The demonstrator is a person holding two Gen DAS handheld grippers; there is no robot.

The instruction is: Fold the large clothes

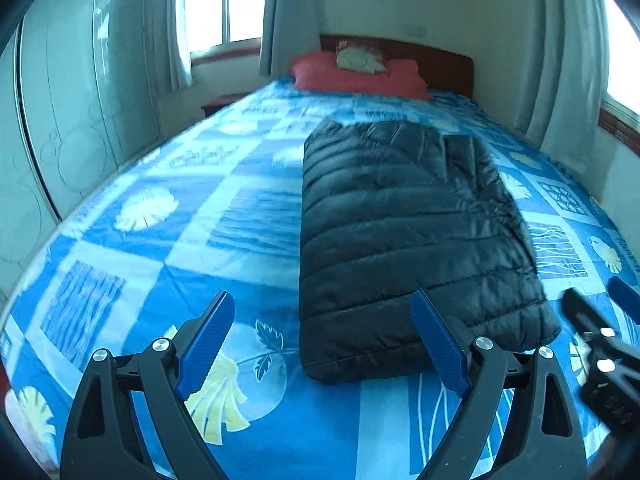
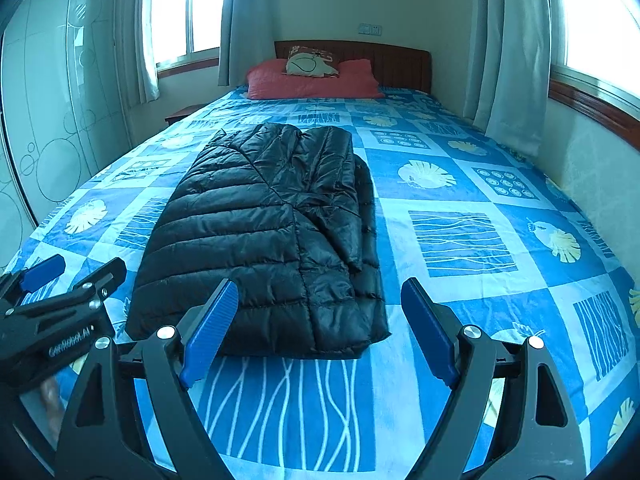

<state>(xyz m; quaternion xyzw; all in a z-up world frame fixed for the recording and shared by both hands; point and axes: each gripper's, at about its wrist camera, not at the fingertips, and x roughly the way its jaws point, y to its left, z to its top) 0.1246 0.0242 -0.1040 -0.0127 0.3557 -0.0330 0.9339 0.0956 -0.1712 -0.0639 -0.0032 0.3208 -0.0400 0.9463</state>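
Note:
A black quilted puffer jacket (image 1: 404,240) lies folded lengthwise into a long strip on the bed's blue patterned sheet (image 1: 168,248); it also shows in the right wrist view (image 2: 272,236). My left gripper (image 1: 324,304) is open and empty, held above the sheet just short of the jacket's near left corner. My right gripper (image 2: 316,292) is open and empty, just short of the jacket's near right corner. Each gripper shows at the edge of the other's view: the right one (image 1: 600,336) and the left one (image 2: 60,292).
A red pillow (image 2: 312,80) with a small cushion (image 2: 312,62) lies at the wooden headboard (image 2: 400,62). A wardrobe (image 2: 52,112) stands left, curtains (image 2: 516,48) and windows on both sides. A nightstand (image 2: 182,114) sits at the far left of the bed.

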